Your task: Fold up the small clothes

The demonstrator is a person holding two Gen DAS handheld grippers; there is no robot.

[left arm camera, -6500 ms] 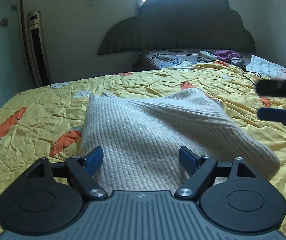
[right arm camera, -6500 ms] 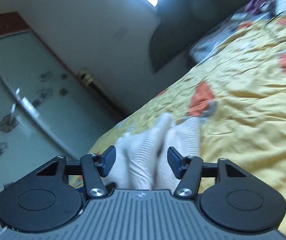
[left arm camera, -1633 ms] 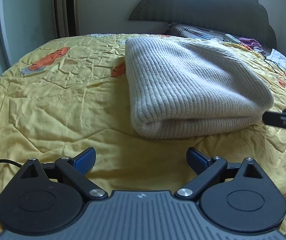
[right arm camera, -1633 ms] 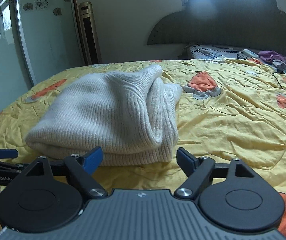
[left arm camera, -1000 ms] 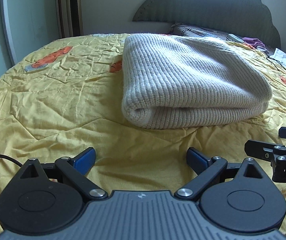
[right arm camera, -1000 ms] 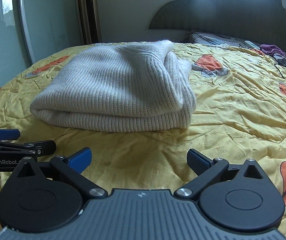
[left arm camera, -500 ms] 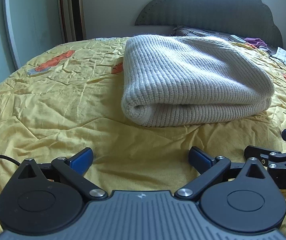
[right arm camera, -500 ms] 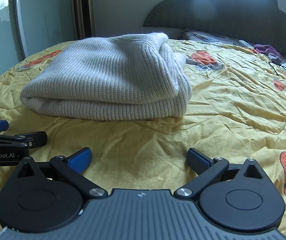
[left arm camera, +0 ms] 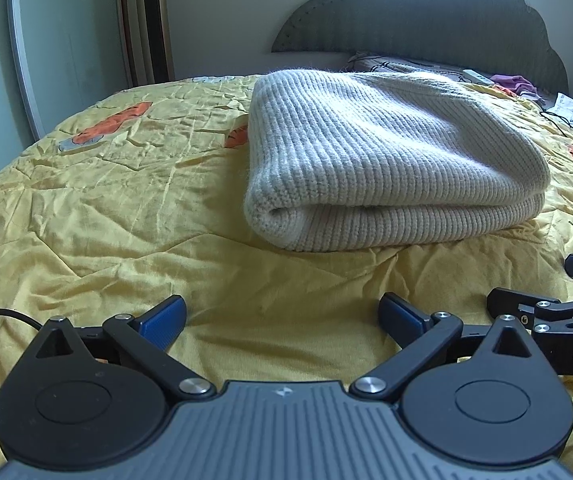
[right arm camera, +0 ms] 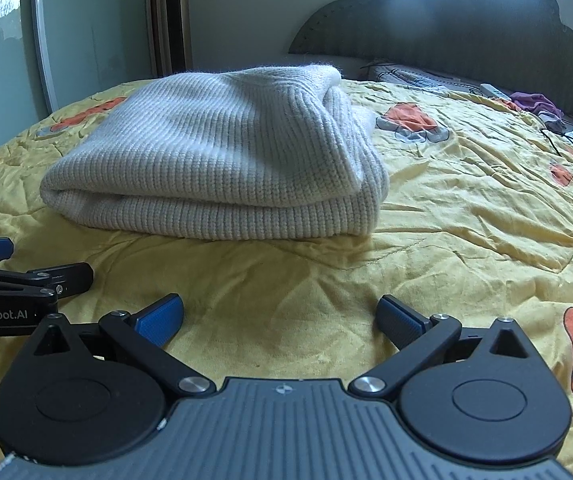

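Yellow quilt (left arm camera: 134,200) with orange prints, wrinkled, covering the bed. Dark scalloped headboard (left arm camera: 438,12) at the far end, against a pale wall. Patterned pillow (right arm camera: 418,76) lying below the headboard. White remote (left arm camera: 476,77) and purple cloth (left arm camera: 514,82) near the pillow, well apart from the centre. Black cable (right arm camera: 566,148) trailing across the quilt at right. Gold tower unit (left arm camera: 152,24) standing upright in the corner. Glass door (right arm camera: 86,28) with flower decals beside the unit.

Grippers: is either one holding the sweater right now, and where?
Nothing is held. Left gripper and right gripper are open, short of the folded sweater lying on the bedspread.
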